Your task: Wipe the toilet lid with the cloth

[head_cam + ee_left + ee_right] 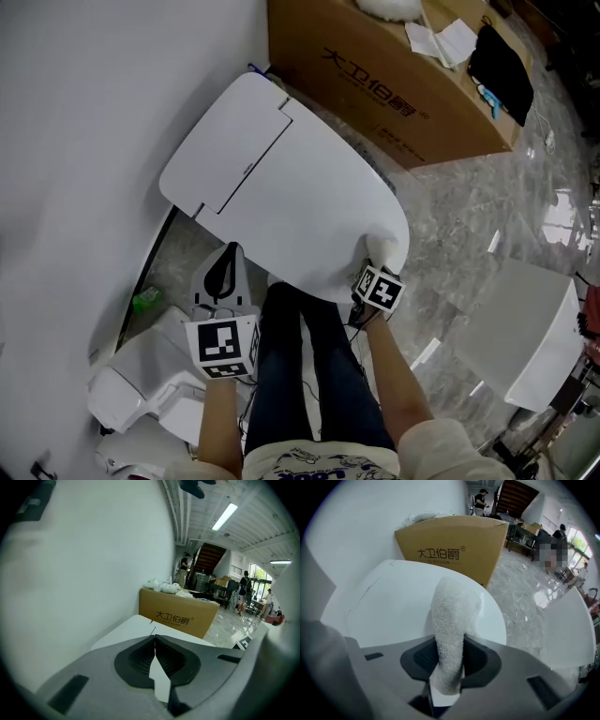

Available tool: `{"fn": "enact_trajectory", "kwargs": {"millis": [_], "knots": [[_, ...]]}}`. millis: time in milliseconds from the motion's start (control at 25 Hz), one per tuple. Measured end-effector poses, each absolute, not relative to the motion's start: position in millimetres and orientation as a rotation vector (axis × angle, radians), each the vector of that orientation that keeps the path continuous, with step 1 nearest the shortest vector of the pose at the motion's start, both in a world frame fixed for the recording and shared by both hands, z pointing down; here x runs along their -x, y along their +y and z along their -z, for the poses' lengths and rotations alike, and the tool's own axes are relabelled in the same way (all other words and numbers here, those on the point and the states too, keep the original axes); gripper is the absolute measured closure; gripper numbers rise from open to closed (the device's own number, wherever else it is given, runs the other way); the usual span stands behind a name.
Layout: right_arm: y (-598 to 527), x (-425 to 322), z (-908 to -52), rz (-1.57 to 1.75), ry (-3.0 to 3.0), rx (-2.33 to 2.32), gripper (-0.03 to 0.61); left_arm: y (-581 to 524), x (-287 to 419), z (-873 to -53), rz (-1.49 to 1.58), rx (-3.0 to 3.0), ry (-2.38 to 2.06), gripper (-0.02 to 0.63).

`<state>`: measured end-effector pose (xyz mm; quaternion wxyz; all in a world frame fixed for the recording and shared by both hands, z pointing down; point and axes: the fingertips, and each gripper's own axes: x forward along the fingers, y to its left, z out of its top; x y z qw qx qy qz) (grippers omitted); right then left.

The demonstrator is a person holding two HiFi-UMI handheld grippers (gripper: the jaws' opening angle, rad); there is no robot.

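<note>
The white toilet lid (291, 187) lies shut, filling the middle of the head view. My right gripper (375, 272) is shut on a white terry cloth (452, 620) and holds it against the lid's front right edge; in the head view the cloth (380, 251) shows as a small white wad. The lid (393, 602) spreads out beyond the cloth. My left gripper (223, 274) hangs beside the lid's front left edge with its jaws shut on nothing. In the left gripper view the closed jaws meet in front of the lid (136, 630).
A large brown cardboard box (394, 84) stands right behind the toilet. A white wall (84, 141) runs along the left. White toilet parts (141, 384) lie on the floor at lower left, and a white panel (525, 337) at right. The person's legs (309, 375) stand before the bowl.
</note>
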<state>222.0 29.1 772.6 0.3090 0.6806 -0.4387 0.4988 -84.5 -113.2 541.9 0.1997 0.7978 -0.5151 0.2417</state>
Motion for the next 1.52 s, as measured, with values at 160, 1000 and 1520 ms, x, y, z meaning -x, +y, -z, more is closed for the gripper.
{"fn": "enact_trajectory", "kwargs": {"millis": [160, 1000, 1520], "knots": [[8.6, -199.8, -770.7, -1.304, -1.219, -1.77, 0.472, -114.7, 98.4, -540.5, -0.668, -2.202, -1.478, 0.604], [-120.0, -85.6, -762.2, -1.217, -1.451, -1.645, 0.472, -109.0, 178.0, -554.4, -0.635, -2.021, -1.64, 0.604], [-169.8, -30.3, -757.8, -1.122, -1.566, -1.556, 0.472, -108.7, 214.4, -561.3, -0.612, -1.933, -1.707, 0.604]]}}
